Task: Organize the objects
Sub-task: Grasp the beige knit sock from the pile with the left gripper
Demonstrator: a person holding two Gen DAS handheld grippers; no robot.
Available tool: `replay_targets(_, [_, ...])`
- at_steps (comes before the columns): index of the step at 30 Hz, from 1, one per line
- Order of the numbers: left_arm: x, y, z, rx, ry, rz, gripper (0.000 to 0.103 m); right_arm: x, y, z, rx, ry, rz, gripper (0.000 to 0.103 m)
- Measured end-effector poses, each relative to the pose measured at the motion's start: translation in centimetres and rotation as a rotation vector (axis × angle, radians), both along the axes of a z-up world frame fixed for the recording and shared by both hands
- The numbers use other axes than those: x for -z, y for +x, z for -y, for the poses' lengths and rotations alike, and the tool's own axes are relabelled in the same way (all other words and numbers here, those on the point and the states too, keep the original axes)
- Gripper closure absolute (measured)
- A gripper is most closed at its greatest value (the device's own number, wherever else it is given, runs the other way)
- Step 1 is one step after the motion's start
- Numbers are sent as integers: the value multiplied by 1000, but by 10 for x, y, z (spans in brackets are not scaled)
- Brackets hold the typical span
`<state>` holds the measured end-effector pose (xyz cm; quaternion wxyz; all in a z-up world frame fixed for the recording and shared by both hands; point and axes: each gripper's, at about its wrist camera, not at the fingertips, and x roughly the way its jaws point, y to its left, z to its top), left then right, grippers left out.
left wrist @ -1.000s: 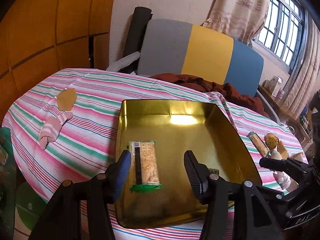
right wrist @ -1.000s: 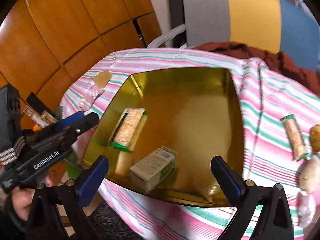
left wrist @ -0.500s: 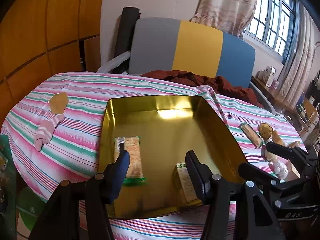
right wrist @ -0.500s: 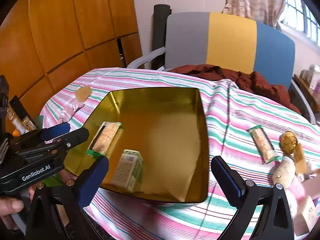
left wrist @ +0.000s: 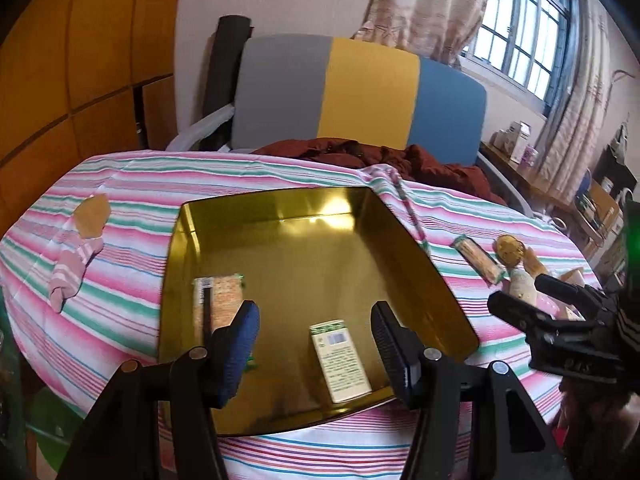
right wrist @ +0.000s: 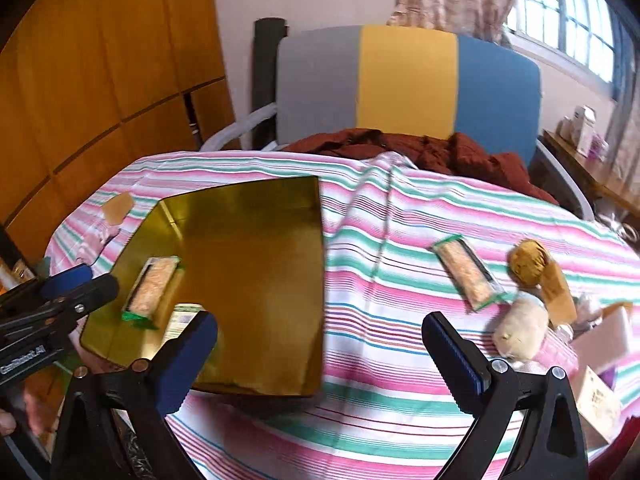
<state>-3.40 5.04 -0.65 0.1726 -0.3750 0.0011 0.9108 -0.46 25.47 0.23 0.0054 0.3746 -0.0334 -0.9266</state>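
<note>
A round surface under a pink-and-green striped cloth [right wrist: 400, 320] carries a gold tin tray [right wrist: 248, 220], a loose cracker packet [right wrist: 466, 272], plush toys [right wrist: 520, 326] and a pink-striped doll [left wrist: 72, 264].

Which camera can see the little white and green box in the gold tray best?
The left wrist camera. There the box lies in full view in the gold tray, between the left gripper's fingers. The right wrist camera shows only a corner behind a blue finger.

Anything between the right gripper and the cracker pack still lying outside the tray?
Nothing visible. Bare striped cloth lies between the open right gripper and the cracker pack; the plush toys lie beside it, further right.
</note>
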Motion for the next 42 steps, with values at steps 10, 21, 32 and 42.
replay_targets(10, [-5, 19, -70, 234, -21, -6, 44, -8, 12, -78, 176, -6, -14, 0])
replay_targets(21, [0, 41, -156, 503, -51, 15, 44, -26, 42, -231, 505, -77, -99, 0])
replay_targets(32, [22, 19, -230, 597, -36, 119, 44, -12, 65, -297, 681, -332, -156, 0])
replay_targets(42, [46, -14, -293, 626, -7, 225, 44, -4, 67, -303, 661, -431, -162, 0])
